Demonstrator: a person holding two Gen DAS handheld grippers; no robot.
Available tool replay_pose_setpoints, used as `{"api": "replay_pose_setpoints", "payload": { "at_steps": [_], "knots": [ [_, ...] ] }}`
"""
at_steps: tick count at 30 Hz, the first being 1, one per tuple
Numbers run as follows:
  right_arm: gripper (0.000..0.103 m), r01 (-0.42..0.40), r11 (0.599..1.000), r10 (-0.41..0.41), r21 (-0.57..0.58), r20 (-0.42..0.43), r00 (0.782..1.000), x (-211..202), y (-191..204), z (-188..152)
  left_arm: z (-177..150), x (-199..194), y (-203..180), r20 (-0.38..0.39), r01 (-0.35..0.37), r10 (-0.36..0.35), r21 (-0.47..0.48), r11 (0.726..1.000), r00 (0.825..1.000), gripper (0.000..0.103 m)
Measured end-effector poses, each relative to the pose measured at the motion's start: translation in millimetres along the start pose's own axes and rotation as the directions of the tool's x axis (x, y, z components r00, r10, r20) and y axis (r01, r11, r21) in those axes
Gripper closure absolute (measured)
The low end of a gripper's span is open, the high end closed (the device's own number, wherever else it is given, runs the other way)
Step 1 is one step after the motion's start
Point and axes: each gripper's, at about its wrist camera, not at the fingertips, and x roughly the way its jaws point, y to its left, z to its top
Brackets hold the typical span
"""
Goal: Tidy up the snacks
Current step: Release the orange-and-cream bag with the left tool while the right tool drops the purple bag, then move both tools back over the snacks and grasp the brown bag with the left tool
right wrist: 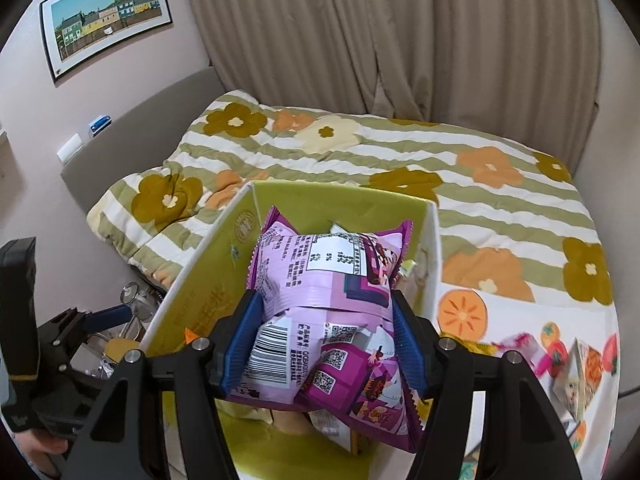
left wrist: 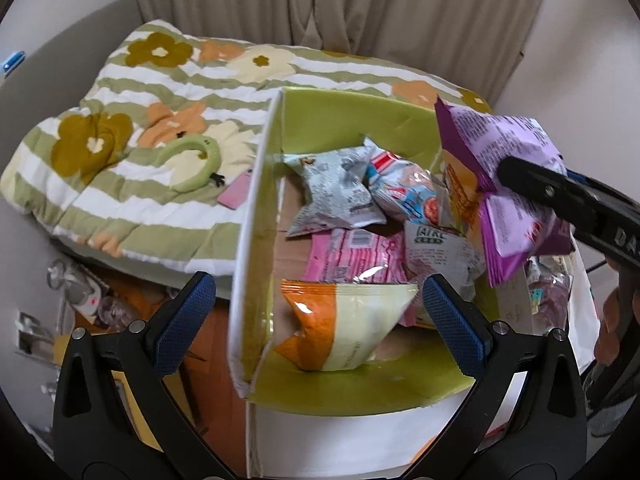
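A cardboard box point(left wrist: 340, 120) with green inner walls point(right wrist: 340, 200) stands open beside the bed. Inside lie an orange-and-cream bag point(left wrist: 344, 320), a pink packet point(left wrist: 352, 256), a pale blue bag point(left wrist: 336, 188), a red-and-blue packet point(left wrist: 404, 192) and a white packet point(left wrist: 436, 252). My left gripper point(left wrist: 318, 284) is open wide over the box's near end, its pads either side of the orange-and-cream bag without touching it. My right gripper point(right wrist: 326, 300) is shut on a purple snack bag point(right wrist: 320, 280), held above the box's right side point(left wrist: 500, 148).
A striped floral quilt point(left wrist: 160, 120) covers the bed behind the box, with a green headband point(left wrist: 192, 160) and a small pink item point(left wrist: 236, 194) on it. More snacks point(right wrist: 576, 364) lie on a fruit-print cloth at the right. Clutter point(left wrist: 88, 296) sits low at the left.
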Motion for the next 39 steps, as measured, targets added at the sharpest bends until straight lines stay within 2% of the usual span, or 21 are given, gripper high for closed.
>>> {"api": "replay_pose_setpoints", "payload": {
  "at_steps": [7,10,11,13,17,23,28,33,39],
  "knots": [
    [0.043,-0.059,0.998,0.059,0.001,-0.043,0.997,30,7,20,8,-5,14,0.012,-0.033,0.034,-0.039,0.999,0.999,0.0],
    [0.037,-0.088,0.996,0.088,0.019,-0.038,0.995,39,12,24,8,-6,16,0.015,-0.047,0.048,-0.045,0.998,0.999,0.0],
    [0.031,-0.103,0.994,0.104,0.027,-0.031,0.994,41,14,25,7,-6,18,0.012,-0.047,0.048,-0.051,0.998,0.999,0.0],
    [0.0,-0.146,0.989,0.146,0.036,-0.015,0.989,41,17,25,4,-6,19,0.007,-0.046,0.046,-0.062,0.997,0.999,0.0],
    [0.0,-0.171,0.985,0.17,0.022,0.04,0.985,31,19,18,-2,-7,20,0.002,-0.041,0.041,-0.065,0.997,0.999,0.0],
    [0.0,-0.135,0.991,0.135,0.012,0.023,0.991,20,19,7,-7,-16,16,0.009,-0.036,0.036,-0.059,0.998,0.999,0.0],
    [0.0,-0.124,0.992,0.123,0.022,0.046,0.991,1,16,0,-10,-31,12,0.032,-0.027,0.028,-0.037,0.999,0.999,0.0],
    [0.0,-0.086,0.996,0.083,0.036,0.081,0.993,-27,16,-10,-14,-48,-1,0.065,-0.007,0.007,0.002,1.0,0.998,0.0],
    [0.0,-0.024,0.998,0.015,0.06,0.133,0.991,-66,8,-28,-21,-66,-27,0.093,0.048,-0.054,0.068,0.997,0.994,0.0]
  ]
}}
